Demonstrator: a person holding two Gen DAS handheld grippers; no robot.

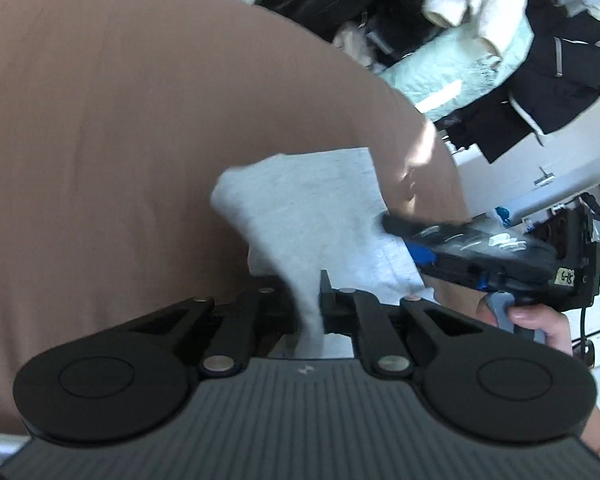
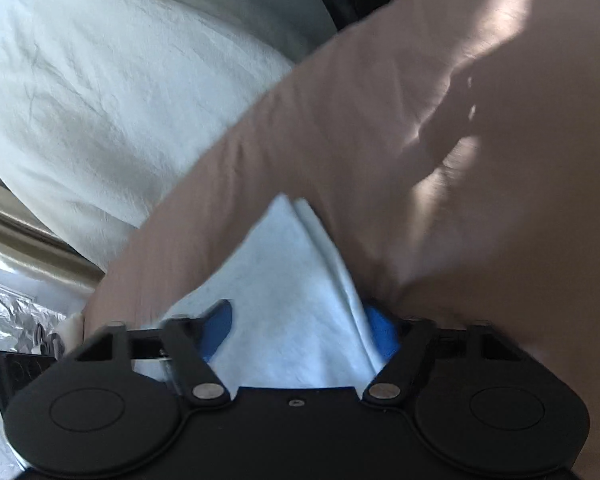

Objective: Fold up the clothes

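A: Grey-white garment (image 1: pixel 300 216) first — from the left wrist camera, where does it sit?

B: On the brown bed sheet (image 1: pixel 100 140), just ahead of the left gripper (image 1: pixel 314 304). A narrow tail of the cloth runs back between the fingers, which are drawn almost together and pinching it. The rest fans out ahead and to the right.

A: And the other tool?

B: The right gripper (image 1: pixel 396 228) comes in from the right of that view, a hand (image 1: pixel 540 324) on its handle, its tip on the cloth's right edge. So the two grips sit at neighbouring corners, the garment's width strung between them.

A: Now the right wrist camera.

B: The same garment (image 2: pixel 292 300) rises as a peaked, layered fold straight ahead of the right gripper (image 2: pixel 300 344). Its blue-padded fingers (image 2: pixel 220 328) flank the cloth and are nearly shut on it. Beyond lie the brown sheet (image 2: pixel 420 140) and a white duvet (image 2: pixel 100 80).

A: What does the next move hinge on?

B: I'd judge it's the held edge — both grips hold the near side, the free cloth lies away from them.
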